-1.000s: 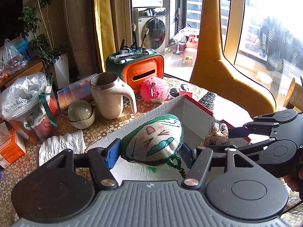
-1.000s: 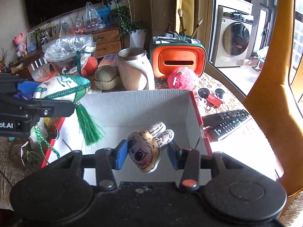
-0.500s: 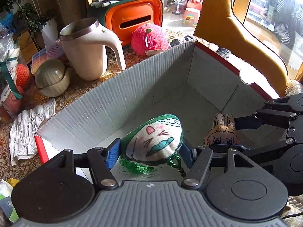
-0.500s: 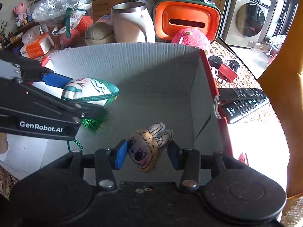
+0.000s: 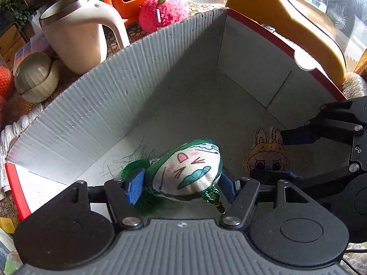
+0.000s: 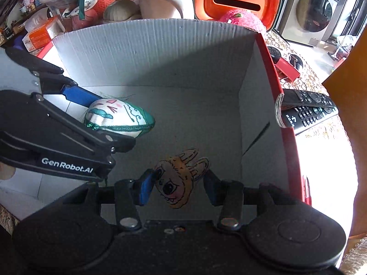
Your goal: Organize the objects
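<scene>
"Holding what in your left claw, just then?"

"My left gripper [image 5: 181, 184] was clenched on the green-edged cat-face pouch [image 5: 188, 171], blue pads pressed to both its sides. It hung inside the cardboard box [image 5: 91, 105], low over the box floor near the box's left wall. Its green tassel [image 5: 133, 167] trailed down on the pouch's left. Whether the pouch itself touched the floor, I could not tell."

"And the other claw?"

"My right gripper [image 6: 179, 189] was gripping the tan rabbit-face toy [image 6: 181, 178], face toward the camera, ears up to the right. It sat further right in the box, apart from the pouch, toward the red-edged right wall."

"So which step was that?"

"I judged it the placing step: both toys were carried inside the box walls and neither was let go yet."

"What did the next move call for?"

"Easing each one down until it rested on the box floor, then spreading the fingers, and lifting both claws straight up clear of the walls. The tassel looked likely to snag on a pad, so the left release wanted care."

"Anything left outside the box?"

"Behind the far wall stood a cream kettle [image 5: 75, 34] and a pink fuzzy ball [image 5: 162, 11]; just past the right wall lay a black remote [image 6: 307, 107]. Those, I guessed, might be sorted afterwards."
</scene>
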A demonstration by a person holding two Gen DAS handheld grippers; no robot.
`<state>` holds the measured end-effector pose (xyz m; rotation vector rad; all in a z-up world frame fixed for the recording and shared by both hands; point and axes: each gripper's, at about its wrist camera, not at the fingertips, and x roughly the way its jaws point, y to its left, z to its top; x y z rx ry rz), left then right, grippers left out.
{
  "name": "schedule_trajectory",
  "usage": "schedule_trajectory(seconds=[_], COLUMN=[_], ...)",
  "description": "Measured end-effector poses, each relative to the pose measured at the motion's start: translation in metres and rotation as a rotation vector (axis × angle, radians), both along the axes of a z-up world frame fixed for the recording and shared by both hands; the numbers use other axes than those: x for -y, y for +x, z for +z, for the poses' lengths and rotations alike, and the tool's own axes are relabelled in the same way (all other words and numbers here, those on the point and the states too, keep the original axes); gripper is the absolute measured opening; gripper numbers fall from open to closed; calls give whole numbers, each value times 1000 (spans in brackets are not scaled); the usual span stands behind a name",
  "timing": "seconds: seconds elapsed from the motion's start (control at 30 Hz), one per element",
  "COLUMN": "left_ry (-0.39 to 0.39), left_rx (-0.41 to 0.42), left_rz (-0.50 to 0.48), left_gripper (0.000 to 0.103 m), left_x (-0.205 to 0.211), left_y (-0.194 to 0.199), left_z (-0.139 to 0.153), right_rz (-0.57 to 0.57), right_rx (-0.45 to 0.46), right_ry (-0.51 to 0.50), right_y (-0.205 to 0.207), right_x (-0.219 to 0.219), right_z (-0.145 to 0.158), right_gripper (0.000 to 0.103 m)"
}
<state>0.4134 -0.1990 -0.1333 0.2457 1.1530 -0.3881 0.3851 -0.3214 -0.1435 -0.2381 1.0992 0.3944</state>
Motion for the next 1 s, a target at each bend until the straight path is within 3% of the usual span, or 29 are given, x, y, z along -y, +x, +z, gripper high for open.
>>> schedule_trajectory(seconds=[0.23, 0.4, 0.6, 1.0], left_ry=[-19, -72, -109, -171], left_rx=[-2, 15, 72, 198], left_rz=[-4, 29, 53, 81], left_gripper=[78, 78, 78, 78], left_x=[-3, -16, -25, -56], left_y=[-8, -14, -21, -73], left_z=[6, 23, 52, 106], right_rz=[15, 15, -5, -28], right_rx=[0, 16, 54, 128], right_ry=[-4, 7, 26, 90], right_y=[-7, -13, -23, -63], right_x=[-1, -2, 1, 2], right_z=[1, 12, 34, 81], right_gripper=[56, 61, 64, 76])
